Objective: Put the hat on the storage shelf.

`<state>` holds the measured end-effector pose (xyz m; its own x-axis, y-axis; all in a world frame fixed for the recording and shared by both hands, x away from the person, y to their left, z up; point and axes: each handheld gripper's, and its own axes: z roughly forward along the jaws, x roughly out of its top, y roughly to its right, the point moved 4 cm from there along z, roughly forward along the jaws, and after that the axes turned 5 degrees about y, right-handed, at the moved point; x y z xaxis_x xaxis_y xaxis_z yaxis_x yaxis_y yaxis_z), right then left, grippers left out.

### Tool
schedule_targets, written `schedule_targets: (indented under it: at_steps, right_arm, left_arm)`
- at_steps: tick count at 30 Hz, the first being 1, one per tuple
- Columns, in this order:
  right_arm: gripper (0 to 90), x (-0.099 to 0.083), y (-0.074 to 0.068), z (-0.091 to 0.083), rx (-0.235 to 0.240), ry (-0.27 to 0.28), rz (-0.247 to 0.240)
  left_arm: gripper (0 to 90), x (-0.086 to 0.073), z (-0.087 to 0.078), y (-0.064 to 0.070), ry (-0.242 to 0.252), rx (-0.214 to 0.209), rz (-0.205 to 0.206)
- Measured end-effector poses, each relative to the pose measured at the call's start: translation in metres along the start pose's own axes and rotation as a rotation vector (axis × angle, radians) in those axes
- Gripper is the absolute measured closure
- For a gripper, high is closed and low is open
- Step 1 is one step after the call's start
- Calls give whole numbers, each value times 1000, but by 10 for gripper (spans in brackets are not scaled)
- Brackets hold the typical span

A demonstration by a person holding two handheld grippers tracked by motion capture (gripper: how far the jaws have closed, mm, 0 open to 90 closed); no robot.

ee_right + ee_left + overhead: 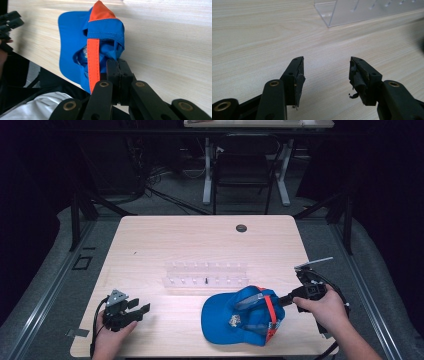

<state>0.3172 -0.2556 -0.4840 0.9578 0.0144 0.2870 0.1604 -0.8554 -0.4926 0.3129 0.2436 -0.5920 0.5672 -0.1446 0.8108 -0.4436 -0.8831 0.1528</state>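
Note:
A blue cap with orange trim lies near the table's front edge, right of centre. My right gripper touches its right side, and in the right gripper view the jaws are pressed together on the cap's blue back edge beside the orange strap. My left gripper rests at the front left, far from the cap. Its fingers stand apart over bare wood with nothing between them.
A clear acrylic rack with small pegs lies across the table's middle, behind the cap; its corner is ahead of the left gripper. A round cable hole sits near the far edge. A chair and desk legs stand beyond the table.

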Motion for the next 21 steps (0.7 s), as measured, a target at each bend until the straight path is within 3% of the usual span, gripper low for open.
schedule_targets:
  at_steps: [10, 13, 21]
  right_arm:
    - [900, 7, -5, -15, 29, -18, -13]
    - [900, 9, -9, -19, 37, 8, 8]
    - [900, 17, -23, -39, 118, 23, 3]
  left_arm:
    - [465, 0, 0, 0, -2, 0, -3]
    - [465, 0, 1, 0, -2, -1, -3]
    - [465, 0, 0, 0, -6, -2, -2]
